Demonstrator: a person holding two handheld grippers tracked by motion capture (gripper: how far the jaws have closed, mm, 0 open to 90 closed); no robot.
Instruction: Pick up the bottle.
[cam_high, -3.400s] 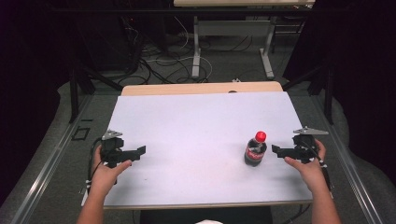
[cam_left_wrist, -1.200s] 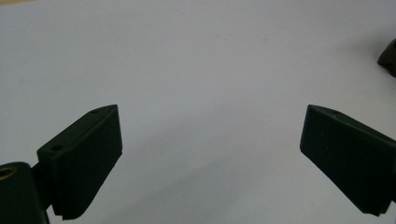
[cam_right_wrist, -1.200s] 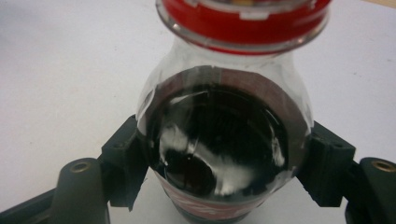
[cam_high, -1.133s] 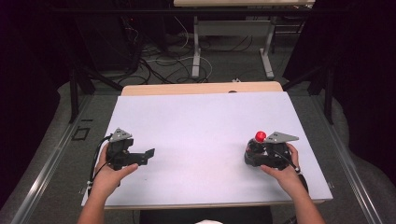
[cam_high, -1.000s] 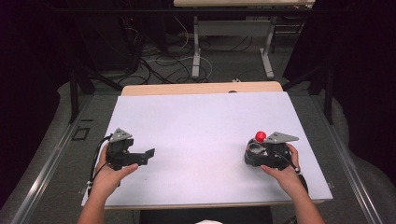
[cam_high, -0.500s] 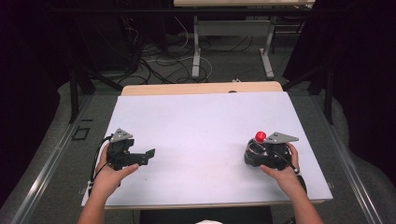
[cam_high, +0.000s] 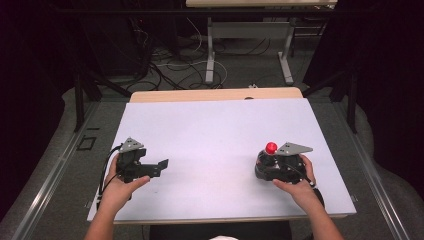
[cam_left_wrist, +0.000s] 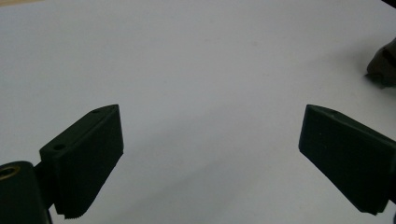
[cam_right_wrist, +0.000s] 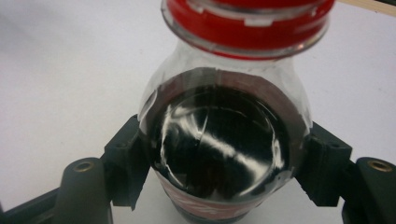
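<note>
On the flat white bench (cam_high: 215, 130), the right claw (cam_right_wrist: 219, 163) has its jaws closed against the sides of the upright red-capped clear plastic bottle of dark cola (cam_right_wrist: 224, 135) near the right edge, grasp made, lift pending, while the left claw (cam_left_wrist: 210, 154) rests wide open, holding nothing.

On the counter (cam_high: 215, 130) a bottle (cam_high: 267, 160) stands upright at the right side, toward the near edge. The right tool (cam_high: 265, 167) sits around it, one jaw pressing each side of the bottle's body. Well apart, at the counter's left side, the left tool (cam_high: 160, 166) rests with jaws spread, pointing toward the bottle.
</note>
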